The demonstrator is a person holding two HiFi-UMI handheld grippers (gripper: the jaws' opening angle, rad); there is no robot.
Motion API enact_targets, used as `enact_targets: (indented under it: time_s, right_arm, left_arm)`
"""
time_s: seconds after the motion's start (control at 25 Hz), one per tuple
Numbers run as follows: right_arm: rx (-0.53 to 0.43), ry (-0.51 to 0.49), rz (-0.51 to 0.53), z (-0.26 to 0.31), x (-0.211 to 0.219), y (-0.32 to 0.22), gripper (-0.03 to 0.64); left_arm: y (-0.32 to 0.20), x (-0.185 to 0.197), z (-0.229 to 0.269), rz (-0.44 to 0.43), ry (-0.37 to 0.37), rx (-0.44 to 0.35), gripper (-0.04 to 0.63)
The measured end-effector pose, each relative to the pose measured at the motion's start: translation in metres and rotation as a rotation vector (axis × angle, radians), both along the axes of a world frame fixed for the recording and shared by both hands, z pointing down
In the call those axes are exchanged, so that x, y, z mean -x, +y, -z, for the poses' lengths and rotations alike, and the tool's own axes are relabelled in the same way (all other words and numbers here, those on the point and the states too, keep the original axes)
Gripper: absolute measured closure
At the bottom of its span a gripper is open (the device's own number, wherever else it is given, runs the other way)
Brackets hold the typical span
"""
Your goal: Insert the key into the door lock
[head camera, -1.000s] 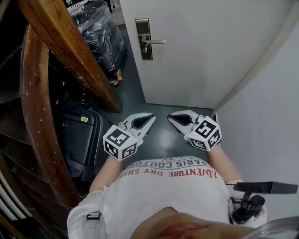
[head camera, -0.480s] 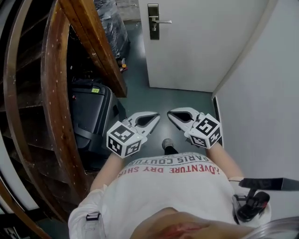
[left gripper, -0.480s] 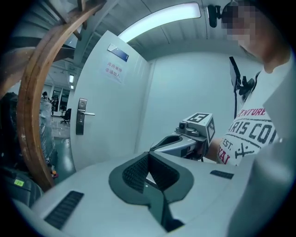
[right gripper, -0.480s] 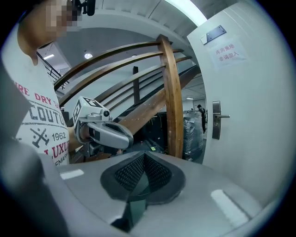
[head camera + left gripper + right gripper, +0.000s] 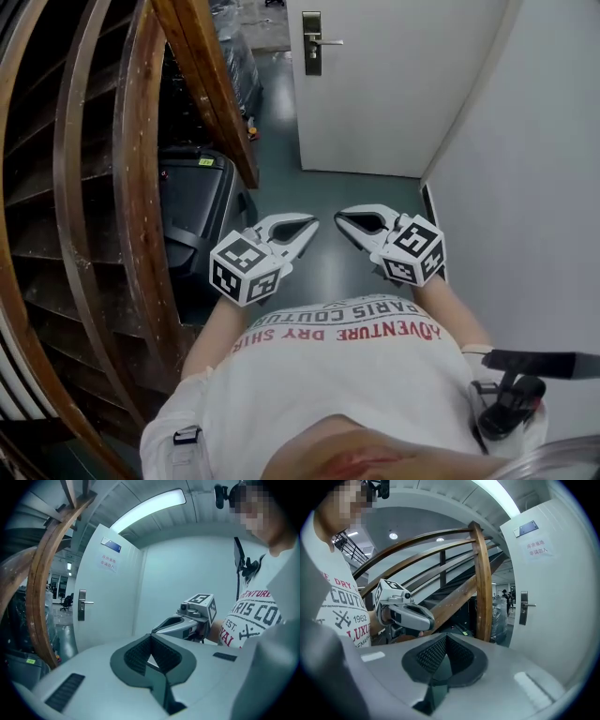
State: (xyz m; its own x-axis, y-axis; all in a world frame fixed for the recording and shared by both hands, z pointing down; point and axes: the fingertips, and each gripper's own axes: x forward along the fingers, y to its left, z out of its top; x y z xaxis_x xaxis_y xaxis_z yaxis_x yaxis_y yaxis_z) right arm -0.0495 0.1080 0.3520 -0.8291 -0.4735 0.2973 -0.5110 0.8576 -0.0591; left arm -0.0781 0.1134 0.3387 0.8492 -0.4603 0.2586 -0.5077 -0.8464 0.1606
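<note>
The white door (image 5: 394,84) stands shut at the far end of the passage, with a metal lock plate and lever handle (image 5: 313,42) on its left side. My left gripper (image 5: 309,223) and right gripper (image 5: 339,217) are held side by side in front of the person's chest, well short of the door. Both have their jaws shut with nothing between them. No key shows in any view. The lock plate (image 5: 81,604) appears far off in the left gripper view beyond the left gripper (image 5: 151,635). Likewise the lock plate (image 5: 524,607) is far beyond the right gripper (image 5: 446,635).
A curved wooden stair railing (image 5: 141,187) runs along the left, with a black suitcase (image 5: 192,202) at its foot and wrapped bags (image 5: 234,47) further back. A white wall (image 5: 525,187) closes the right side. A grey-green floor strip (image 5: 328,187) leads to the door.
The door and its handle now look smaller and farther off. More of the stair railing fills the left. Both grippers keep the same shut pose before the chest.
</note>
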Motion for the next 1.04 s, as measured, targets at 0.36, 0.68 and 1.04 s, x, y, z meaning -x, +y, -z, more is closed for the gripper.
enact_targets:
  time_s: [0.36, 0.68, 1.04]
  right_arm:
    - [-0.012, -0.01, -0.016, 0.0, -0.001, 0.031, 0.615]
    - [-0.027, -0.013, -0.025, 0.006, -0.007, 0.04, 0.615]
    - [-0.034, -0.012, -0.019, 0.011, -0.005, 0.044, 0.615]
  left_arm:
    - [0.036, -0.001, 0.004, 0.0, -0.015, -0.026, 0.594]
    - [0.043, -0.009, 0.008, -0.013, -0.011, -0.028, 0.594]
    - [0.046, -0.012, 0.013, -0.019, -0.002, -0.029, 0.594]
